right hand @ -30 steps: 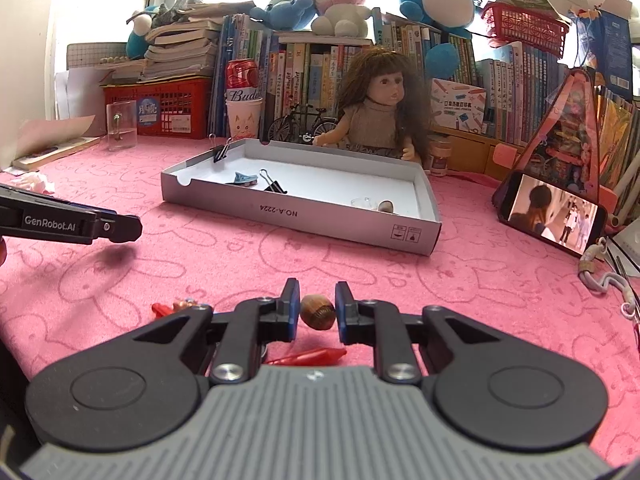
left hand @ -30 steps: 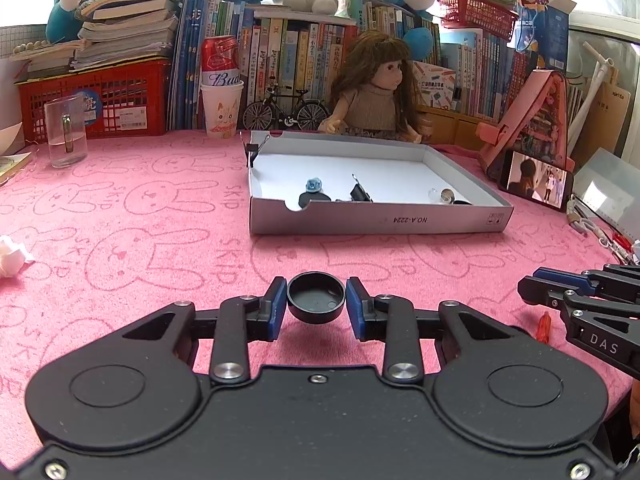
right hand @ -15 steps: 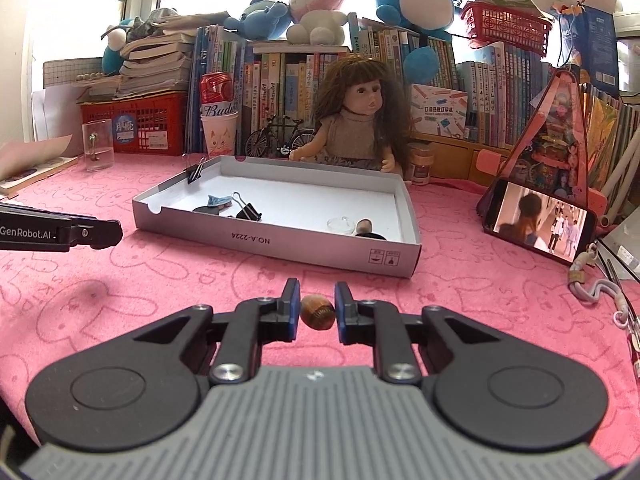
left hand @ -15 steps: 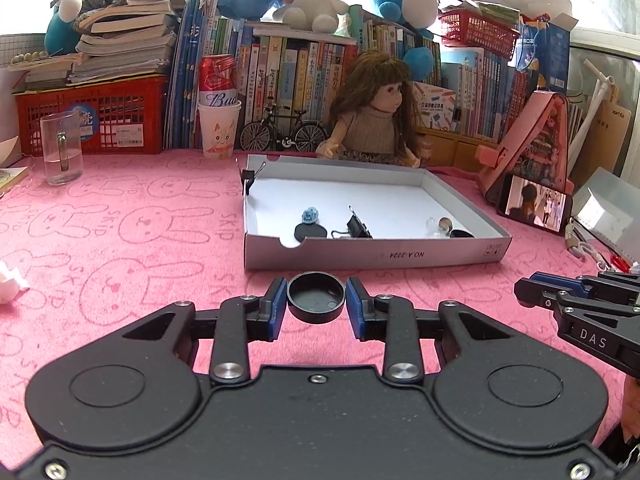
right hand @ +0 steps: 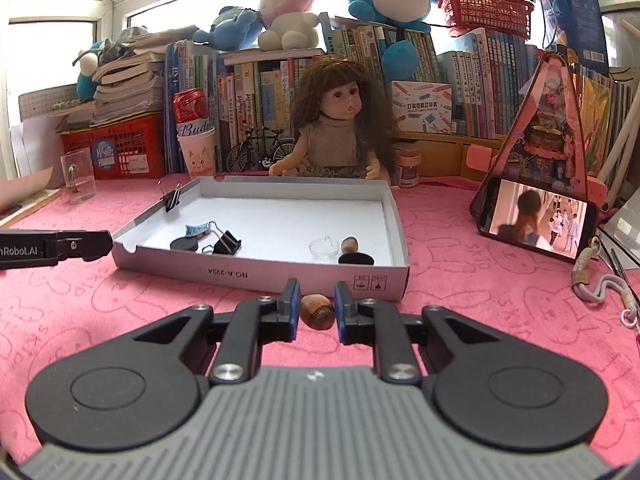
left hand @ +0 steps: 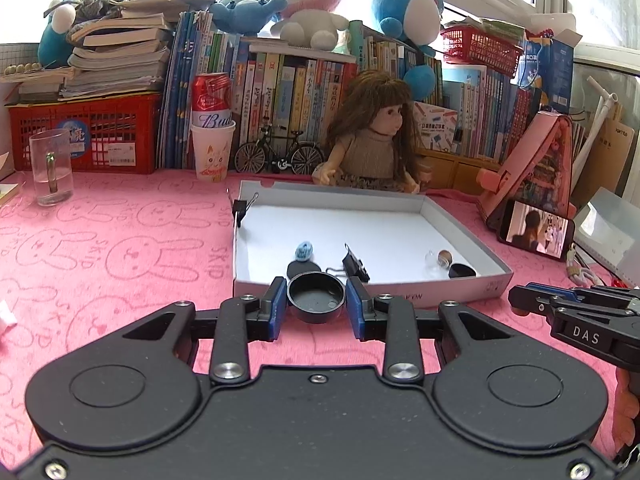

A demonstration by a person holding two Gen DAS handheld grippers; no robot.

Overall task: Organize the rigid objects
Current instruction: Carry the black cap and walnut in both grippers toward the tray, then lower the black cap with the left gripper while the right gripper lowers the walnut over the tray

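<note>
My left gripper [left hand: 316, 300] is shut on a round black cap [left hand: 316, 297], held just before the near wall of the shallow white cardboard box [left hand: 460, 294]. My right gripper [right hand: 316, 310] is shut on a small brown ribbed wooden piece [right hand: 317, 312], close to the box's front wall [right hand: 280, 276]. Inside the box lie a black binder clip [right hand: 226, 243], a black disc [right hand: 184, 244], a blue trinket [right hand: 197, 230], a small glass vial [right hand: 325, 249] with a cork [right hand: 349, 245], and another black cap [right hand: 356, 260]. A second binder clip [left hand: 240, 208] grips the box's left rim.
A doll [right hand: 336, 124] sits behind the box, with a model bicycle [left hand: 278, 156], a paper cup holding a red can [left hand: 211, 136], a glass mug [left hand: 50, 168] and a red crate [left hand: 86, 136]. A phone [right hand: 538, 220] leans on a pink stand at right. Cords and tools [right hand: 604, 280] lie far right.
Both grippers have moved toward the box and risen slightly, each keeping its object. The box looks larger and nearer. The red items near the right gripper have dropped out of view.
</note>
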